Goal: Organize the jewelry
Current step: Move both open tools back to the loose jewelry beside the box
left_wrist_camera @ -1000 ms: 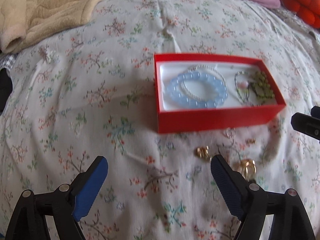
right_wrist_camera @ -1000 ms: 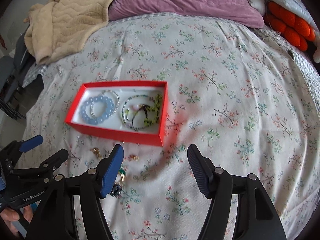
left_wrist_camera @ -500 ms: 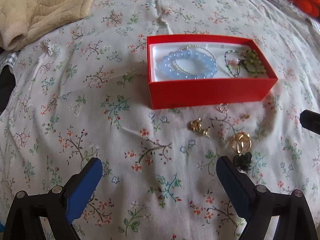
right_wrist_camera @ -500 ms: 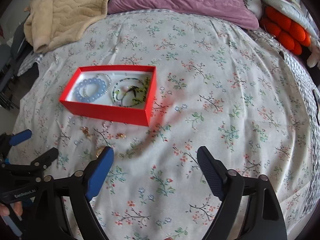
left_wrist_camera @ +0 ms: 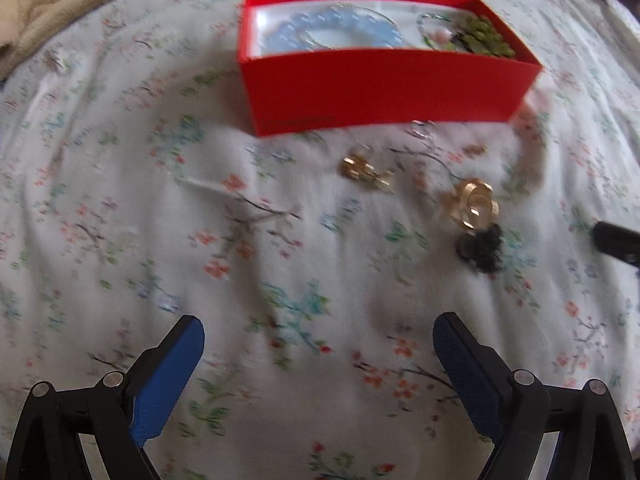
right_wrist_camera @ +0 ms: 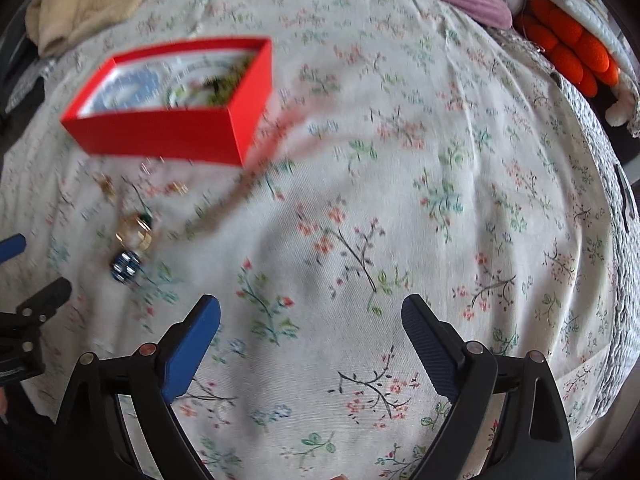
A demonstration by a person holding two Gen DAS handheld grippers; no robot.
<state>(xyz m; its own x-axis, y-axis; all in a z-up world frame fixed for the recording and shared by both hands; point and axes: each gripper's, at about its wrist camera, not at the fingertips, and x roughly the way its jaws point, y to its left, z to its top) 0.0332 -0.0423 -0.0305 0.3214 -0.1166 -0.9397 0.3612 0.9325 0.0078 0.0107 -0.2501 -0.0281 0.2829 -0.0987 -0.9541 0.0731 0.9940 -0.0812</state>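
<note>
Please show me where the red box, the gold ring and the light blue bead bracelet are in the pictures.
red box (left_wrist_camera: 384, 92), left wrist view, on its near front wall.
gold ring (left_wrist_camera: 474, 202), left wrist view, on its middle, lying on the sheet.
light blue bead bracelet (left_wrist_camera: 292, 34), left wrist view, on its left beads inside the box.

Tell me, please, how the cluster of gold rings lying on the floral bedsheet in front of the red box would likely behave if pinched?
The cluster of gold rings looks small, so probably light. Smooth shiny metal could slip between pads. The soft floral bedsheet probably gives underneath, letting the rings sink or scatter.
</note>
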